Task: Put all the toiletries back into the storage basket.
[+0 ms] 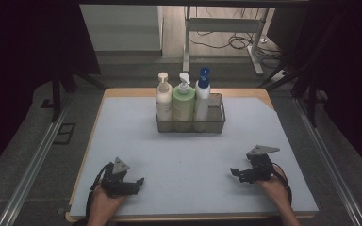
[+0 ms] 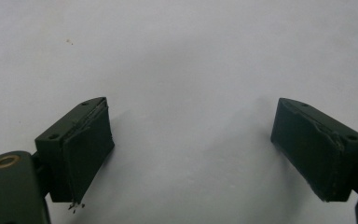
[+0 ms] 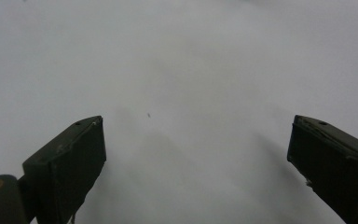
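A wire basket [image 1: 215, 123] sits on the far middle of the surface [image 1: 188, 155]. It is dark metal mesh, shaped like a low box, and you can see through its sides. Three pump bottles stand upright in it, side by side and touching. The cream bottle [image 1: 163, 98] is on the left; it is smooth and has a cream pump. The green bottle [image 1: 183, 101] is in the middle, with a pale green body and a white pump. The white bottle [image 1: 201, 96] is on the right, tall and thin, with a blue pump on top. The right end of the basket has no bottle in it.

The surface is a flat, smooth, pale grey mat with a wooden edge around it.

The left gripper [image 1: 133, 182] rests near the left corner, held in a hand [image 1: 104, 202]. Its two black, blocky jaws are wide apart and hold nothing. The right gripper [image 1: 239, 173] rests near the right side, also in a hand [image 1: 274, 188]. Its jaws are wide apart too, with just bare mat between them. Both are well apart from the basket.
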